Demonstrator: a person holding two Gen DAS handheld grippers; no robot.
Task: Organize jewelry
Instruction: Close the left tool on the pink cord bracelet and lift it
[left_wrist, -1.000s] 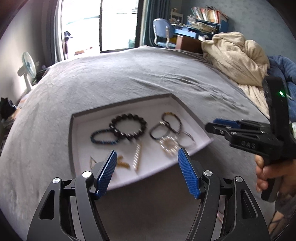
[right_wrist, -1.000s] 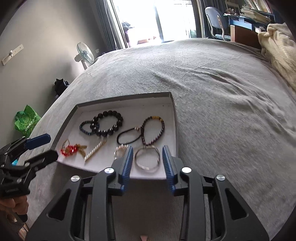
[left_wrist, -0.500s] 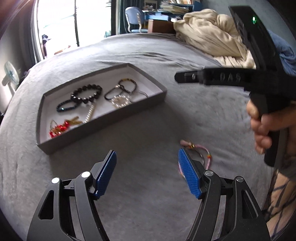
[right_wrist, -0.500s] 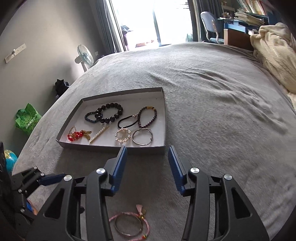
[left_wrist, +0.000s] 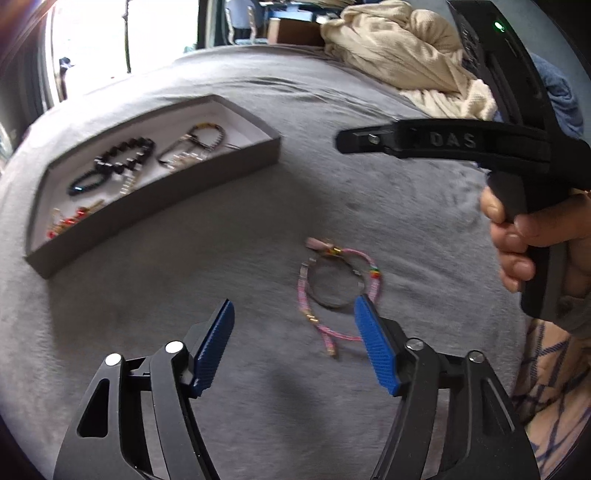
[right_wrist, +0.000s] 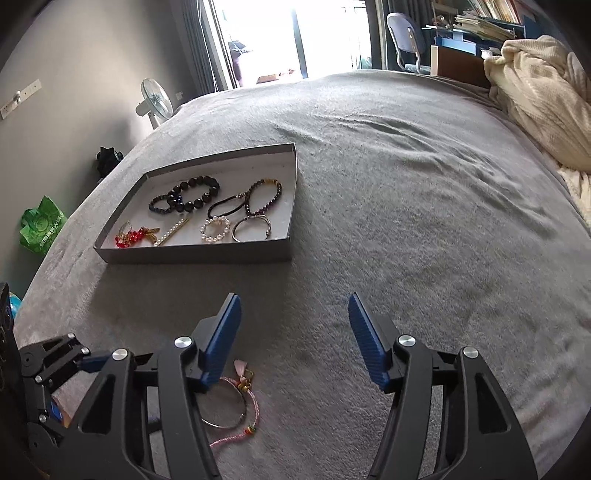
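- Left gripper (left_wrist: 291, 314): jaws wide apart and closing, nothing between the pads; it points down at the grey bedcover (left_wrist: 369, 184), with its right fingertip just beside the loose bracelets.
- Right gripper (right_wrist: 293, 310): jaws wide and opening, empty; only bare cover lies ahead of it, and a hand (left_wrist: 517, 240) carries it to the right of the pieces.
- Task's things: a pink cord bracelet (left_wrist: 303, 295) with a small tassel, and a thin metal bangle (left_wrist: 332, 304) lying inside its loop, on the cover well apart from the tray (right_wrist: 192, 254).
- Handling, as a judgement: both are light; the cord is limp and will sag and trail, the bangle stiff and smooth, so likely to slip. Pinching across the bangle's rim with the cord caught alongside seems best. Whether the two are linked cannot be told, since the left view is blurred.
- Edges and room: the tray has low upright walls to clear; its right part is the least crowded. The plush cover gives under a pressing fingertip, and open cover lies all round the pieces.
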